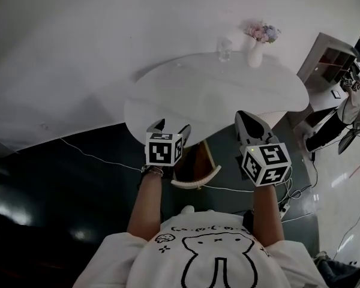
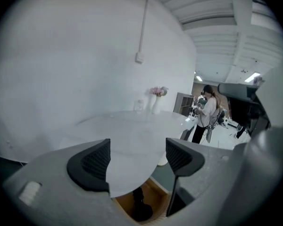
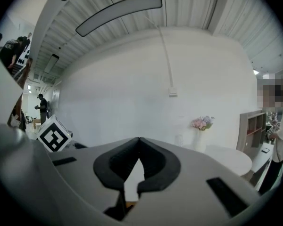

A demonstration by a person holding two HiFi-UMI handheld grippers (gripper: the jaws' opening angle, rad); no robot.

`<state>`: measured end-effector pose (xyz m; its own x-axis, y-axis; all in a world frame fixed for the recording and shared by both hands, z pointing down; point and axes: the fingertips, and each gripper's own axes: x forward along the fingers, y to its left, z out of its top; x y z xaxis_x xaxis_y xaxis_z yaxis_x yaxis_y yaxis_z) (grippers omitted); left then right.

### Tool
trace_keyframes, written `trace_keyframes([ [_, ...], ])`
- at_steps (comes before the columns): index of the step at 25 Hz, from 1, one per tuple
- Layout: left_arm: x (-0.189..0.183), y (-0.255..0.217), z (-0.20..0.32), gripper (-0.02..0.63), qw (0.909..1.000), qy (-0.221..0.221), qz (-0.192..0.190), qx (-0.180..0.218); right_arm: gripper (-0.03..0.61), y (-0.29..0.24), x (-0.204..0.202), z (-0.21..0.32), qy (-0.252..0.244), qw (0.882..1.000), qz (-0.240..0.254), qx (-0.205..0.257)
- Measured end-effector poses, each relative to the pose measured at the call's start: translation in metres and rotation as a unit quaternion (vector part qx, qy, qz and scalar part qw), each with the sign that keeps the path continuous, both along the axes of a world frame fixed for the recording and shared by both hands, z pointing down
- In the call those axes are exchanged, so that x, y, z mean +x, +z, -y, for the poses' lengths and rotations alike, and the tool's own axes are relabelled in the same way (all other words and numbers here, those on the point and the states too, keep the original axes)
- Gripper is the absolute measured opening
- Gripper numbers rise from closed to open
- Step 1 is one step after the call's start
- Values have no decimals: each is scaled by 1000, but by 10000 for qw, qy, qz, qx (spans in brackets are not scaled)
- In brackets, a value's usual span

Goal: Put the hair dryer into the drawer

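Left hand-held gripper [image 1: 171, 129] is up over the near edge of the tabletop [image 1: 216, 95], jaws spread wide, and its own view shows nothing between them [image 2: 137, 157], just the white top beyond. Right hand-held gripper [image 1: 246, 117] is just beside it, also at the near edge, and there the jaws are pinched tip to tip [image 3: 139, 142] with nothing in them. From the right gripper view you catch the left one's marker cube [image 3: 54, 135] off to the side.

Down between the two, under the tabletop's edge, the drawer [image 1: 195, 161] stands pulled out, wooden inside, with a curved white front [image 1: 198, 182] towards the person. Looking through the left gripper's jaws, there's a dark shape lying on the drawer's wooden floor [image 2: 140, 206]; it looks like the hair dryer, though it's too shadowed to be sure. Neither gripper is touching it.

Out at the far rim of the tabletop, a white vase of flowers [image 1: 255, 51] and a clear glass [image 1: 225, 48] stand just beside each other. A thin cable [image 1: 90, 156] trails across the dark floor on the left. Over on the right, well apart, stands a shelf unit [image 1: 330, 56], and another person [image 2: 208, 113] is in the background.
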<state>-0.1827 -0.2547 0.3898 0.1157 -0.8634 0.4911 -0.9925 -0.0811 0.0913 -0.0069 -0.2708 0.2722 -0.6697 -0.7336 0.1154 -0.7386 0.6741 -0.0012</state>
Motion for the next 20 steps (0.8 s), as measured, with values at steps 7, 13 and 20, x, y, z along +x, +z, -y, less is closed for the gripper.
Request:
trace_keyframes([
  [7,-7,-82,-13,368,9895,21,188,1430,2,-29,1,-10,-9,9991,2,424],
  [13,-25,-135,-37,365,9732,-183,256,2280,2,-50,2,-19,25,9970,29,775],
  [20,-51,-193,-71,55,9351,-828,1164,3243,2,-74,1,-22,43,9931,42,1168],
])
